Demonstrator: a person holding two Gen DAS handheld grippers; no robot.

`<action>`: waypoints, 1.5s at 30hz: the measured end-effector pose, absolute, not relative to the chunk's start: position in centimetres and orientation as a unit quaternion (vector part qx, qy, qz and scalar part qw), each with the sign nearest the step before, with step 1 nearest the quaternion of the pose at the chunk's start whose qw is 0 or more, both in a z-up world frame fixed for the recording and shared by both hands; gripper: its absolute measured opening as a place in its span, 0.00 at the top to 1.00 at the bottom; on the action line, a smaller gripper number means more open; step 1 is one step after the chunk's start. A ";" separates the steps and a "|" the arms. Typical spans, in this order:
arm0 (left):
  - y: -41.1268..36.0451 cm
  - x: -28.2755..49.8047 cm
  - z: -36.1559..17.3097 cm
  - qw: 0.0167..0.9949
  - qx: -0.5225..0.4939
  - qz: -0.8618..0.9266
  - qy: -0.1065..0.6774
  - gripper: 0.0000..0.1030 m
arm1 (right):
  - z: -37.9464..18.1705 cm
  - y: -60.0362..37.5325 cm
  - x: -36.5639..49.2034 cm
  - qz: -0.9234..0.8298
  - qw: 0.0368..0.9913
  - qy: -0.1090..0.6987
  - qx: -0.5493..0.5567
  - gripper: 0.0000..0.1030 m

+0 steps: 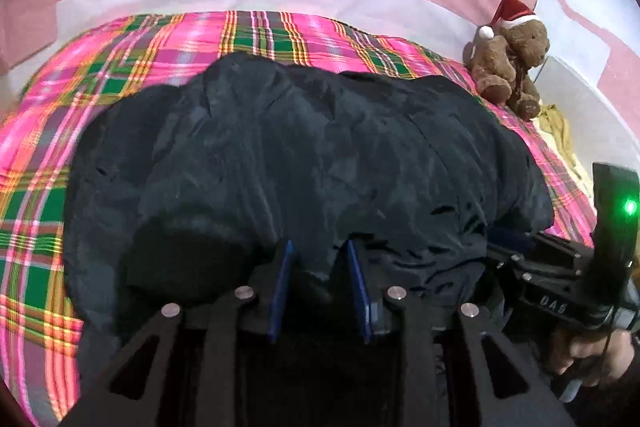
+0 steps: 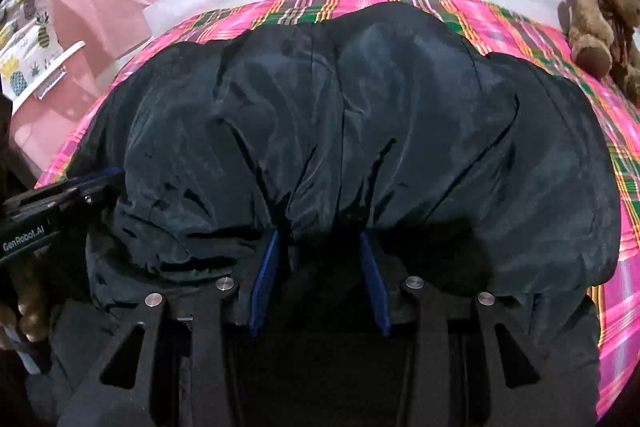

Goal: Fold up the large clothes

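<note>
Fabric fills both views: a dark jacket (image 1: 312, 155) lies bunched across the middle of a pink-and-green plaid blanket (image 1: 48, 131). In the left wrist view the left gripper (image 1: 319, 247) pinches a gathered fold of the jacket between its blue pads (image 1: 283, 279), and the right gripper's body, with a green light, shows at the right edge of the frame, held by a hand (image 1: 596, 355). The right wrist view shows the right gripper (image 2: 320, 237) likewise clamped on a bunch of jacket cloth, with the left gripper entering at the left edge. Only this view shows a pineapple-print cloth (image 2: 28, 39) at upper left. A teddy bear in a Santa hat (image 1: 510, 59) sits whole at upper right in the left view; the right view cuts it off. The jacket's near hem is hidden under both grippers.
</note>
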State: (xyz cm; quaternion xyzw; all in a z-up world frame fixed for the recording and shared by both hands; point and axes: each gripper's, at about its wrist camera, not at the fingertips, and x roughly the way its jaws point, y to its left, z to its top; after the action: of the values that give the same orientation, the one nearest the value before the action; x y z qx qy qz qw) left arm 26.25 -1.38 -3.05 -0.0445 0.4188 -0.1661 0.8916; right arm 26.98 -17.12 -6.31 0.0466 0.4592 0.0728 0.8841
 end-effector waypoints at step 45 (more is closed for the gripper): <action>-0.6 13.4 0.0 0.916 -0.016 -0.116 0.383 0.58 | -0.7 -16.6 14.1 0.067 0.912 0.403 0.026 0.55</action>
State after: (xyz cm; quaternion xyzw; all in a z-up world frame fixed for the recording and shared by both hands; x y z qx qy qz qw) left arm 13.45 -0.59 -0.01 -0.0157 0.3833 -0.1160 0.9162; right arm 14.10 -16.61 -0.73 0.0259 0.4034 0.0673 0.9122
